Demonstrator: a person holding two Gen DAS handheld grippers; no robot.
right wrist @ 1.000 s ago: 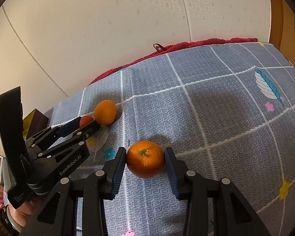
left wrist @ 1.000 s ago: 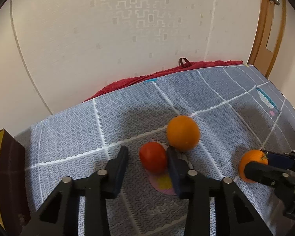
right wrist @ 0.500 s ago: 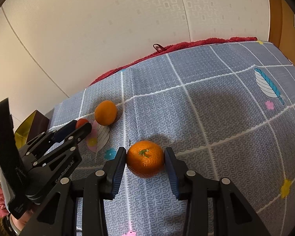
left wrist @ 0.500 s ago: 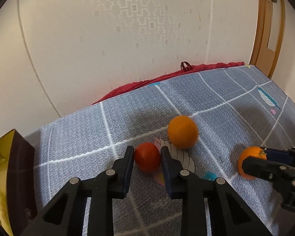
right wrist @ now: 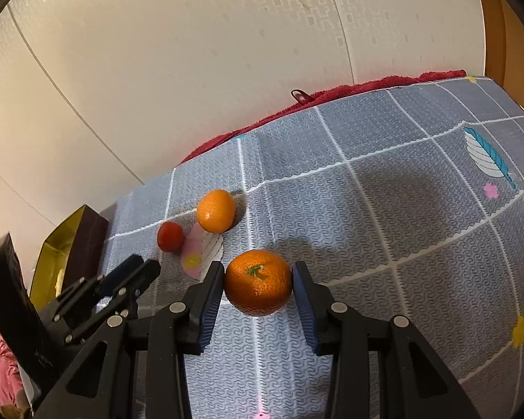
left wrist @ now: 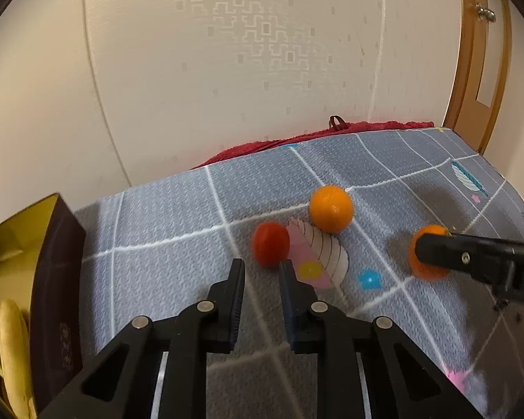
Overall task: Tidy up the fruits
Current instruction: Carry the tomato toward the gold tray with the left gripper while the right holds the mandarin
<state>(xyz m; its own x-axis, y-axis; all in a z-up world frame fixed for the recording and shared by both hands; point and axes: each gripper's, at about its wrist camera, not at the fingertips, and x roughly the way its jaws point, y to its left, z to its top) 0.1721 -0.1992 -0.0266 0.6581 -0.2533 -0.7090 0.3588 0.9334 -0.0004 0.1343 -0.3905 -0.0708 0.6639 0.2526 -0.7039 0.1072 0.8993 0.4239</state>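
At far left, a dark box (left wrist: 57,279) with a gold lining stands open at the edge of the grey patterned cloth (left wrist: 178,216), and a banana (left wrist: 14,342) lies inside it. To the right of the box, the left gripper (left wrist: 261,268) hangs over bare cloth with its jaws drawn together and nothing between them; the small red tomato (left wrist: 271,243) lies on the cloth just beyond the tips, apart from them. Right of the tomato and slightly farther back rests a smooth orange (left wrist: 330,208), near the tomato but not touching it; a pink-and-white leaf print (left wrist: 319,255) on the cloth lies between and in front of the two. Farther right, a tangerine (right wrist: 258,282) with a green stem scar sits on the cloth between the jaws of the right gripper (right wrist: 258,281), whose pads close against its two sides. A dark red towel (right wrist: 332,97) runs along the back edge of the cloth, against the cream patterned wall (right wrist: 227,52). A wooden door frame (left wrist: 471,70) stands at far right.
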